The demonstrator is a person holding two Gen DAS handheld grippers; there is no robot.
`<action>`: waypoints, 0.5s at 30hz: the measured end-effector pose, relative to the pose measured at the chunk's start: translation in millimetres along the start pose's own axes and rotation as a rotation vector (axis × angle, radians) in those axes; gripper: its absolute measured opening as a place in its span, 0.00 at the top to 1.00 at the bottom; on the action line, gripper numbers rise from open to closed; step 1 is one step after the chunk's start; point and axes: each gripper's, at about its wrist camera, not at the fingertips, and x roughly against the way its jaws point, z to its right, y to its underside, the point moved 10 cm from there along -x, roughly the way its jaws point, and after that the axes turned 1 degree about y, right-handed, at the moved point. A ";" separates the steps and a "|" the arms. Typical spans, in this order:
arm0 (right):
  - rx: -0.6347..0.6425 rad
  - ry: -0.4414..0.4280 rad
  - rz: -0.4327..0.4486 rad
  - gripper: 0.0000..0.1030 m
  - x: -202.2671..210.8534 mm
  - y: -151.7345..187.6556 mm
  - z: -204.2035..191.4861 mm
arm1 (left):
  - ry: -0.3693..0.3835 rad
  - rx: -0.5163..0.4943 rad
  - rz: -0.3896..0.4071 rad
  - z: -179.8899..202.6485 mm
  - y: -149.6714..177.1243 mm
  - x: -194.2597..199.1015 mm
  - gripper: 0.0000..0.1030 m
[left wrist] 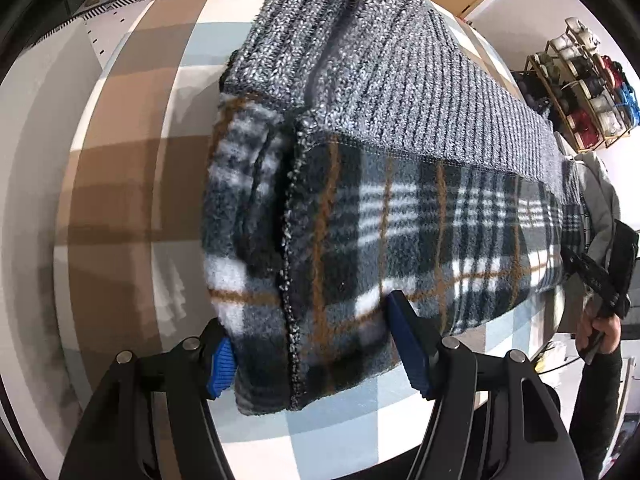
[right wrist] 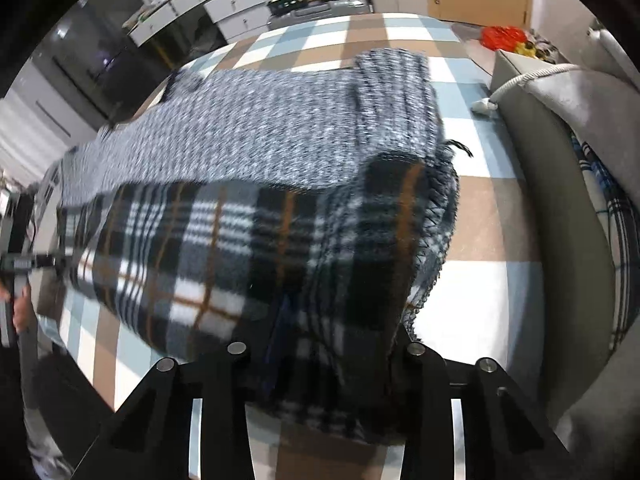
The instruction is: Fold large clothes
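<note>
Blue pads sit on the left tongs, and they stand on each side of one end of a folded garment: one pad touches the fleece edge and the other lies against the plaid face, so the left tongs look closed on that thick end. The right tongs are at the other end of the same garment. That picture is blurry, but the cloth bunches between the black arms and hides the pads, so they seem pinched on it too. The garment is fuzzy plaid fleece on one side and grey ribbed knit on the other. It lies in a long folded bundle on a checked cloth of tan, light blue and white, which may cover a bed or a desk; I cannot tell which. I think this garment is soft, floppy and thick. It will bend anywhere and sag in the middle if only its ends are lifted. It is likely a bit heavy for cloth, but it will not break. The fuzz should stop it from slipping. Good places to hold are the two end corners of the fold, biting through all the layers at once. A person's hand holds the other tool far off to the side.
</note>
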 end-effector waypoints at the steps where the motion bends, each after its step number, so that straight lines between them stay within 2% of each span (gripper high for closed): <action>1: 0.010 0.001 0.003 0.78 2.6 2.5 -3.2 | 0.001 -0.003 -0.002 0.4 -2.3 -1.0 0.39; 2: 0.028 0.005 0.007 0.83 6.1 6.5 -7.1 | 0.000 -0.015 -0.006 3.1 -3.7 -3.2 0.39; 3: 0.041 0.010 0.013 0.94 8.6 10.0 -10.5 | -0.007 -0.032 -0.001 6.8 -4.9 -5.4 0.39; 5: 0.066 -0.044 0.018 0.94 14.4 21.5 -23.6 | -0.019 -0.071 0.008 14.2 1.2 -8.7 0.39; 8: 0.111 -0.023 0.000 0.94 14.1 40.0 -30.6 | -0.018 -0.107 0.002 27.9 6.7 -14.8 0.39; 11: 0.071 -0.039 -0.007 0.94 18.4 42.9 -21.8 | 0.011 -0.115 -0.025 35.2 11.8 -18.6 0.39; 15: 0.046 0.020 0.001 0.94 22.2 27.4 5.9 | 0.012 -0.127 -0.030 36.9 8.8 -20.4 0.39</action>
